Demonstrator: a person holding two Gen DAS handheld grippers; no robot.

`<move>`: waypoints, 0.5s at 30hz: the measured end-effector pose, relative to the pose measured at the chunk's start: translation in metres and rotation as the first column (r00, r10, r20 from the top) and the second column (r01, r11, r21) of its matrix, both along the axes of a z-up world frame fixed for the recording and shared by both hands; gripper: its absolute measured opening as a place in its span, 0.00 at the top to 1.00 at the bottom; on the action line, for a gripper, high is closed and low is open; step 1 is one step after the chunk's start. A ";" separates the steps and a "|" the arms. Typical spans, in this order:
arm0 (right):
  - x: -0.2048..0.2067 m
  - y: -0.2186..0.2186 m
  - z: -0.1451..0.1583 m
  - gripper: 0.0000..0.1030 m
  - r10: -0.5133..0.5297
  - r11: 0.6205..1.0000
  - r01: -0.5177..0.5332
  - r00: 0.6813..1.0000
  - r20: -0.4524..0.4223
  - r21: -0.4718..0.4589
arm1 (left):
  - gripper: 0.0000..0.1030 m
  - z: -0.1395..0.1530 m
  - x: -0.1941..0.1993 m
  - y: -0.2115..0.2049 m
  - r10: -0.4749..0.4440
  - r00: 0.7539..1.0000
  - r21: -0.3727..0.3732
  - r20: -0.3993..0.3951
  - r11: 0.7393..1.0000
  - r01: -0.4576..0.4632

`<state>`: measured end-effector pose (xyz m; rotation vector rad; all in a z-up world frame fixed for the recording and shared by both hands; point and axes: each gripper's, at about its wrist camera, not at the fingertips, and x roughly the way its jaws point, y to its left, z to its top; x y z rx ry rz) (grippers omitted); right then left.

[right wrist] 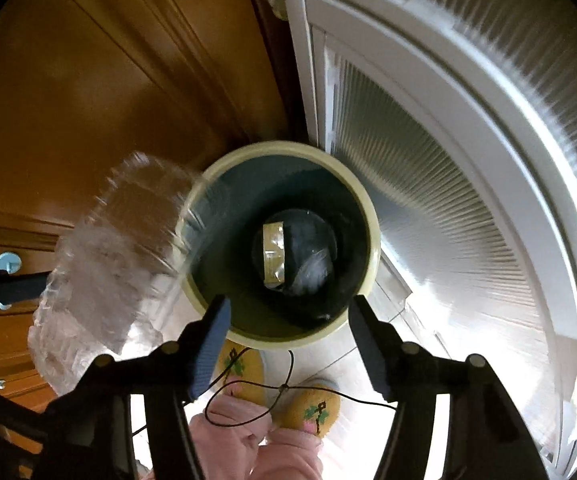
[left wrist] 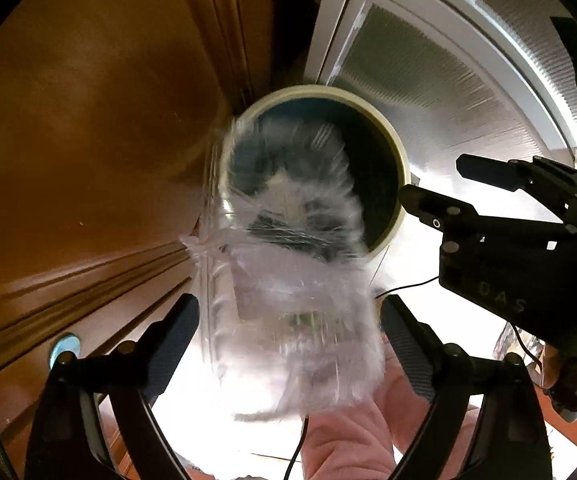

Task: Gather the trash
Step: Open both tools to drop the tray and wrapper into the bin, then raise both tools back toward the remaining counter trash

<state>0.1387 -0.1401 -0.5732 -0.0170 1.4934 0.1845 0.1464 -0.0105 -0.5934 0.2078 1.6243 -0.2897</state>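
A crumpled clear plastic container (left wrist: 288, 320) shows blurred between the fingers of my left gripper (left wrist: 290, 308), partly over the mouth of a round bin with a cream rim (left wrist: 402, 168). The left pads stand wide and do not visibly press on it. In the right wrist view the same clear plastic (right wrist: 108, 260) hangs at the bin's left edge. My right gripper (right wrist: 290, 304) is open over the bin (right wrist: 372, 240) with nothing between its fingers; it also appears as the right gripper (left wrist: 434, 178) beside the bin. Clear wrapping and a dark item (right wrist: 288, 256) lie at the bin's bottom.
A brown wooden cabinet (left wrist: 88, 140) with a blue knob (left wrist: 64, 348) stands left of the bin. A white door with ribbed glass (right wrist: 448, 200) stands to its right. Yellow slippers (right wrist: 314, 408), pink clothing (right wrist: 248, 440) and a thin black cable (right wrist: 288, 388) lie just below the bin.
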 end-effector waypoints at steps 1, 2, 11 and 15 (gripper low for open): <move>0.000 -0.001 0.002 0.40 0.000 1.000 0.000 1.000 0.002 0.001 | 0.08 0.003 0.001 -0.001 -0.004 1.000 0.000 0.006 1.000 0.004; 0.001 -0.001 0.003 0.40 0.000 1.000 0.000 1.000 0.006 0.004 | 0.07 0.006 0.003 -0.003 -0.009 1.000 0.000 0.014 1.000 0.009; -0.003 -0.012 0.024 0.40 -0.035 0.999 0.035 0.999 0.017 0.020 | 0.01 0.033 0.010 -0.012 -0.031 0.998 0.010 0.063 0.999 0.031; -0.008 -0.018 0.034 0.40 -0.045 0.999 0.045 0.999 0.019 0.022 | 0.01 0.047 0.011 -0.013 -0.034 0.997 0.008 0.071 0.999 0.034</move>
